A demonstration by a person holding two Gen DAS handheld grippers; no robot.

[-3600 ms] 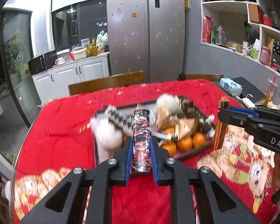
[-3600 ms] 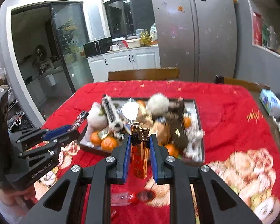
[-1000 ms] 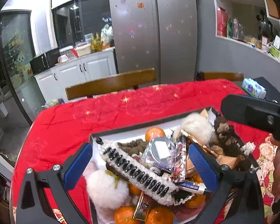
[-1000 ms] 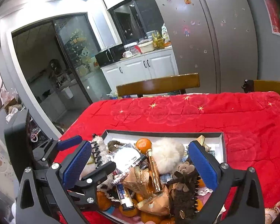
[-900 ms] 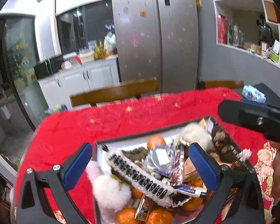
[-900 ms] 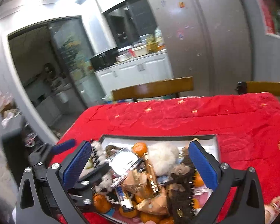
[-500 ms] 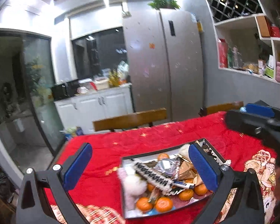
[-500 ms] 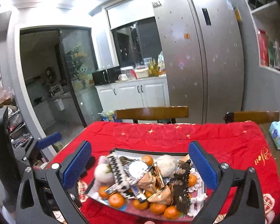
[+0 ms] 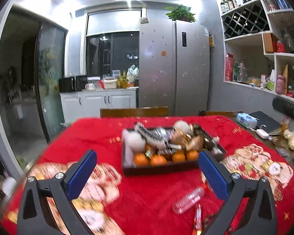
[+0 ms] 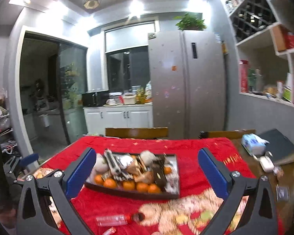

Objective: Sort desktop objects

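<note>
A dark tray (image 9: 158, 169) (image 10: 131, 193) heaped with oranges, white pompoms, a beaded strip and wrapped items sits mid-table on the red cloth. My left gripper (image 9: 147, 173) is open and empty, held well back from and above the tray's near edge. My right gripper (image 10: 147, 173) is open and empty too, with the tray framed between its blue pads. A clear plastic bottle (image 9: 188, 199) (image 10: 115, 220) lies on the cloth in front of the tray. A small red wrapped item (image 9: 197, 218) lies next to it. The left gripper's blue fingertip (image 10: 28, 159) shows at the far left of the right wrist view.
Two wooden chair backs (image 9: 134, 111) stand behind the table. At the right are a tissue pack (image 9: 246, 119), a black laptop (image 9: 264, 120), a white charger (image 9: 261, 132) and small clutter on bare wood. A fridge (image 9: 174, 66) and wall shelves (image 9: 264, 39) lie beyond.
Both grippers let go of their lighters into the tray, opened wide, and have pulled back and up from the tray; it now looks smaller and farther off.
</note>
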